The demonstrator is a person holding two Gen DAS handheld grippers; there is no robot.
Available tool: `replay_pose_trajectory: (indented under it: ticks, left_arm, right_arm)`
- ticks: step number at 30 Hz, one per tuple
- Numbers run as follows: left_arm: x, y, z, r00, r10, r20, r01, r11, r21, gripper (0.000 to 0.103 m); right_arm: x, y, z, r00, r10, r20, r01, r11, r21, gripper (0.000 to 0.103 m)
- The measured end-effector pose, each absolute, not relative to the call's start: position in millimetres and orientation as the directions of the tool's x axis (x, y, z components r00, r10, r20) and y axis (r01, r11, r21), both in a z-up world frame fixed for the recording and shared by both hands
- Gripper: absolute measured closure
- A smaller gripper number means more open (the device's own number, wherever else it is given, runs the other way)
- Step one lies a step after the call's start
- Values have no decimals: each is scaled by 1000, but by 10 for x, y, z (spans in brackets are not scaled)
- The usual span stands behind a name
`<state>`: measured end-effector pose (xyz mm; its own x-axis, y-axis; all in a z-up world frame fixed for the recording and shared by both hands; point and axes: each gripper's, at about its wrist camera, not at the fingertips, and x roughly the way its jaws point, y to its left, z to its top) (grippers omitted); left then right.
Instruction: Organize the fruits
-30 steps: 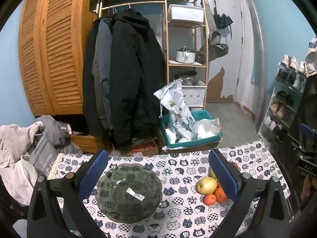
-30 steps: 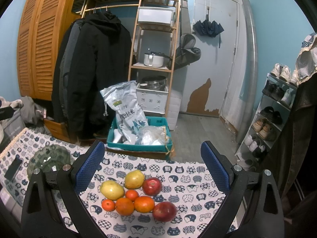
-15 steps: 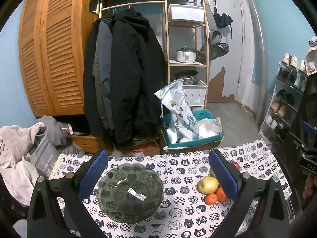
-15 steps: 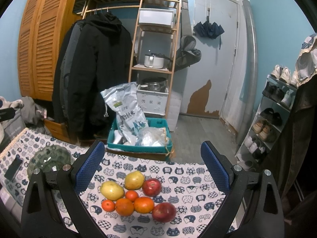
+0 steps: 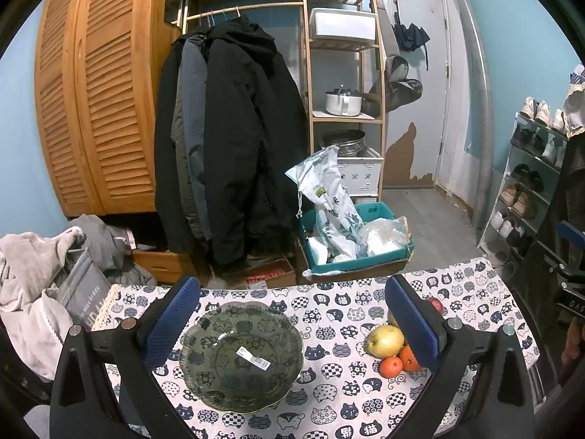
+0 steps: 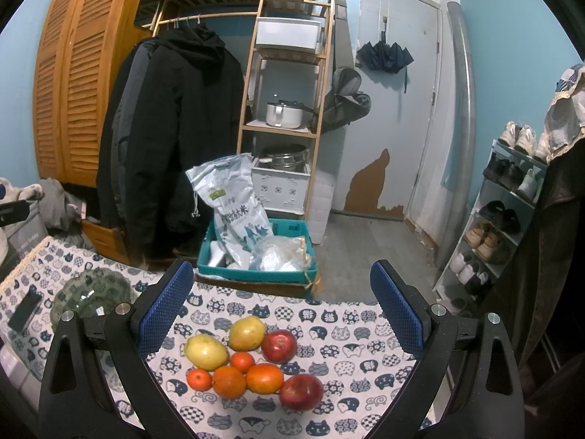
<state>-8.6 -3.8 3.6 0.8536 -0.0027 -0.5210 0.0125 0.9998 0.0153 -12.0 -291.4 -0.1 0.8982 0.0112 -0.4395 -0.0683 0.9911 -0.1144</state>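
A dark glass bowl [image 5: 241, 356] with a white sticker sits empty on the cat-print tablecloth [image 5: 329, 311], between the fingers of my open left gripper [image 5: 290, 323]. It also shows in the right wrist view [image 6: 91, 298]. A fruit pile lies to its right: two yellow pears [image 6: 206, 351] [image 6: 248, 333], two red apples [image 6: 279, 345] [image 6: 301, 391], several oranges [image 6: 264, 378] and small mandarins [image 6: 199, 379]. My open right gripper [image 6: 281, 314] hovers over the pile, empty. In the left wrist view a pear [image 5: 385, 341] and oranges [image 5: 391, 366] show beside the right finger.
A black phone [image 6: 25, 310] lies at the table's left edge. Beyond the far edge stand a teal crate [image 6: 256, 256] with bags, hanging coats [image 5: 234, 139], a wooden shelf [image 6: 285, 109] and a shoe rack [image 6: 504, 219]. Grey clothes [image 5: 36, 274] are piled left.
Both views have shifted only slightly; the fruit and bowl have not moved, and both grippers stay open.
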Motion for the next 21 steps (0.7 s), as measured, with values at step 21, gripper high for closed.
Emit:
replay_pose_trajectory:
  ticks: [21]
  left_arm:
    - [-55,-39,2,850,2,-526,11,1000,21,1]
  right_arm:
    - [-66,-3000,79,893,-6,-449,-53,992,-118,7]
